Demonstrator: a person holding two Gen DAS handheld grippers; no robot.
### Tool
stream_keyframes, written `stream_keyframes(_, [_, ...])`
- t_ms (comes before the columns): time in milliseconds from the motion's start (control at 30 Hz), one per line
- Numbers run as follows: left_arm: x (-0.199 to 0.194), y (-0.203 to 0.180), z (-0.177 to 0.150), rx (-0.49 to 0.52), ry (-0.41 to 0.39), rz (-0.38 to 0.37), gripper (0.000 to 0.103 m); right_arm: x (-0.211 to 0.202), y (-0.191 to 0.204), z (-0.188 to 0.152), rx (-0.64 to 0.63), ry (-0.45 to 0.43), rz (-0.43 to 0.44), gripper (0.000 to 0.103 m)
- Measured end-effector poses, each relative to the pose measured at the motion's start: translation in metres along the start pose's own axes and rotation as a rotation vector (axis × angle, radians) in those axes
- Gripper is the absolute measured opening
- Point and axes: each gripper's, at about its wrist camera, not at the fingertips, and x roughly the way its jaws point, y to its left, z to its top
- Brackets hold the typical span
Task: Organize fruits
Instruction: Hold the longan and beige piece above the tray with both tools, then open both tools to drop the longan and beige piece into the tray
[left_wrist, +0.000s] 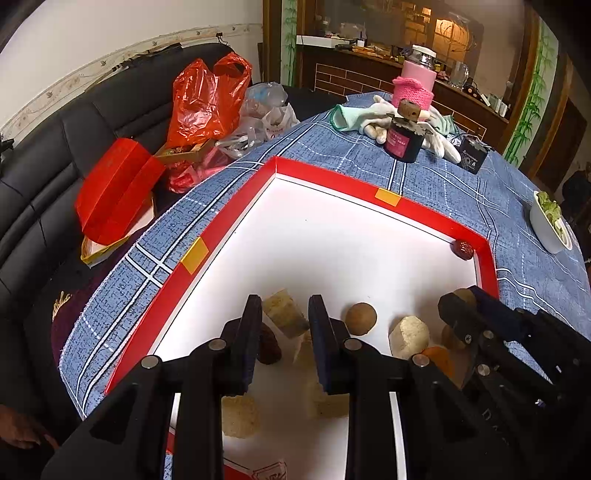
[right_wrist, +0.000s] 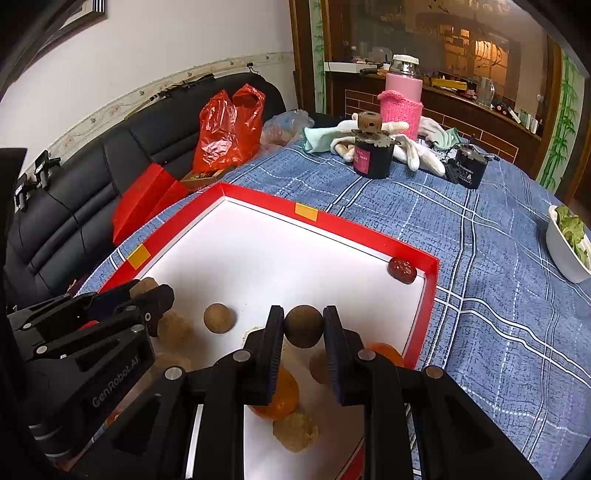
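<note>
A red-rimmed white tray (left_wrist: 325, 184) lies on the blue checked tablecloth; it also shows in the right wrist view (right_wrist: 369, 230). My left gripper (left_wrist: 285, 325) is shut on a pale yellowish chunk (left_wrist: 282, 312) above the tray floor. My right gripper (right_wrist: 303, 326) is shut on a round brown fruit (right_wrist: 303, 326); it shows at the right of the left wrist view (left_wrist: 460, 306). Loose in the tray are a brown ball (left_wrist: 361, 318), pale chunks (left_wrist: 409, 336), orange pieces (right_wrist: 279, 400), and a red date (right_wrist: 402, 270) in the far right corner.
A dark jar (right_wrist: 371, 155), a pink-sleeved bottle (right_wrist: 402, 99), white gloves (right_wrist: 421, 153) and a small black box (right_wrist: 467, 171) stand at the table's back. A white bowl of greens (right_wrist: 567, 245) sits right. A black sofa with red bags (left_wrist: 207, 99) is left.
</note>
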Motion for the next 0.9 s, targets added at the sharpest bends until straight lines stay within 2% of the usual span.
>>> stream_keyframes(333, [0.005, -0.001, 0.003, 0.004, 0.0, 0.0, 0.024, 0.01, 0.004, 0.0, -0.006, 0.013, 0.001, 0.022])
stream_keyframes(600, [0.014, -0.002, 0.005, 0.0, 0.03, 0.006, 0.024, 0.017, 0.004, 0.003, 0.004, 0.04, 0.007, 0.023])
stream_keyframes(633, [0.014, -0.001, 0.004, 0.003, 0.028, 0.016, 0.024, 0.017, 0.004, 0.003, 0.007, 0.041, 0.003, 0.03])
stream_keyframes(667, [0.013, -0.001, 0.004, 0.002, 0.028, 0.022, 0.024, 0.017, 0.004, 0.002, 0.011, 0.039, 0.001, 0.045])
stream_keyframes(700, [0.013, 0.001, 0.003, -0.004, 0.032, 0.025, 0.025, 0.016, 0.004, 0.002, 0.018, 0.037, 0.0, 0.052])
stream_keyframes(767, [0.011, 0.003, 0.002, -0.013, 0.038, 0.035, 0.032, 0.013, 0.003, 0.001, 0.014, 0.034, -0.006, 0.059])
stream_keyframes(833, [0.006, 0.006, -0.001, -0.031, 0.033, 0.045, 0.056, 0.008, 0.0, -0.001, 0.022, 0.027, -0.013, 0.066])
stream_keyframes(900, [0.001, 0.004, -0.006, -0.029, 0.02, 0.04, 0.059, -0.002, -0.007, -0.005, 0.037, 0.008, -0.019, 0.069])
